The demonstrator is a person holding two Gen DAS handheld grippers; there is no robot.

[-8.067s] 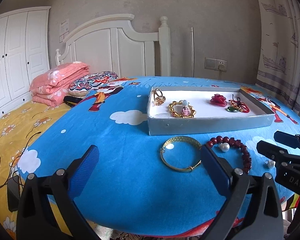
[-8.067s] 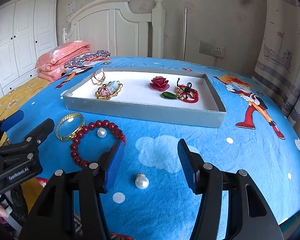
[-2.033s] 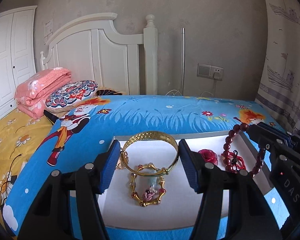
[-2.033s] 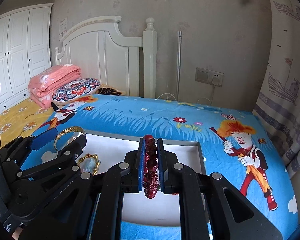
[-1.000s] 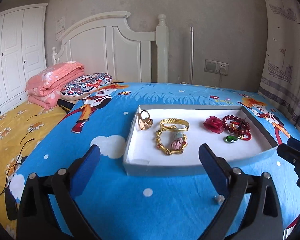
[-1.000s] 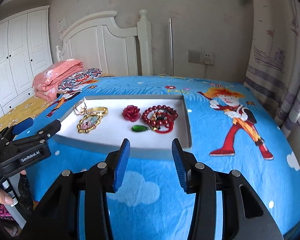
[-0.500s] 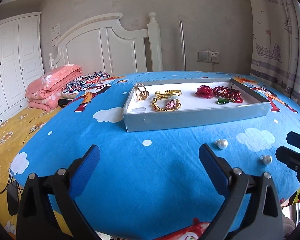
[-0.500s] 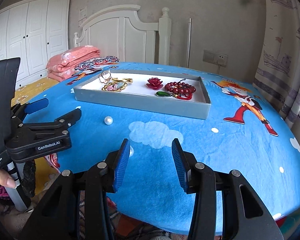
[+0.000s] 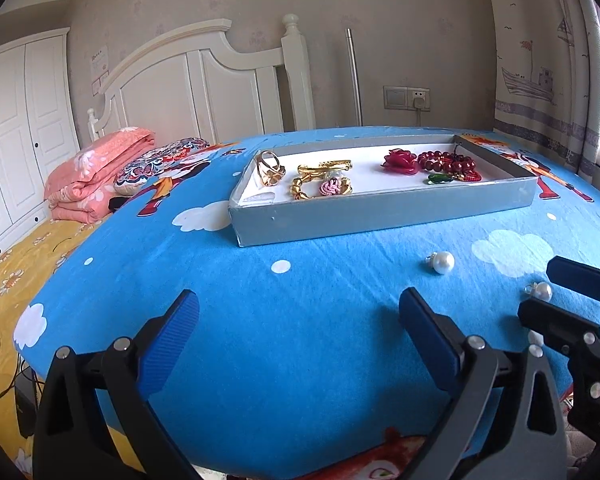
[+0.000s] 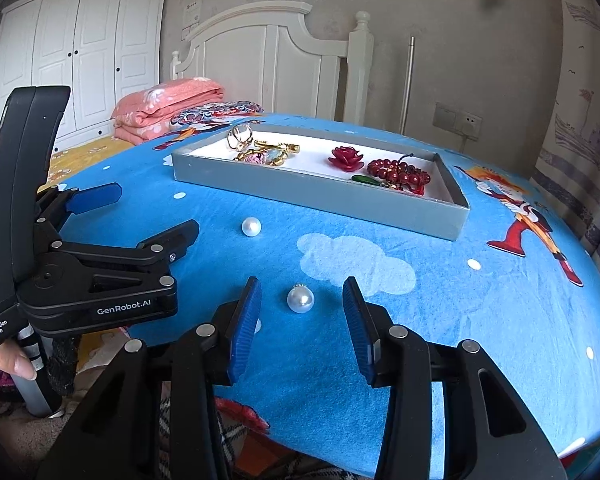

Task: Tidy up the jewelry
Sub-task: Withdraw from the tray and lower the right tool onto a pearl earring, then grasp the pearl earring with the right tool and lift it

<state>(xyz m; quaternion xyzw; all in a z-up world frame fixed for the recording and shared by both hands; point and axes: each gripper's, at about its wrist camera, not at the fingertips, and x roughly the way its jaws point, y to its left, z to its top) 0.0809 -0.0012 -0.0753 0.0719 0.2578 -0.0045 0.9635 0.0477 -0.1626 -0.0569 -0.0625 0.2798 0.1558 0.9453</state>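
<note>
Right gripper [image 10: 302, 322]: jaws spread either side of a pearl [image 10: 300, 299] without touching it, having just been closing; judged a lineup for a pinch. It points forward and downward over the blue bedsheet [image 10: 440, 312]. Left gripper [image 9: 300, 344]: jaws spread wide, empty, angled down near the bed's edge. A second pearl [image 9: 442, 262] lies loose ahead of it. Beyond, the grey tray [image 9: 380, 216] holds the gold bangle [image 9: 328, 167], red bead bracelet [image 9: 446, 161] and other pieces.
</note>
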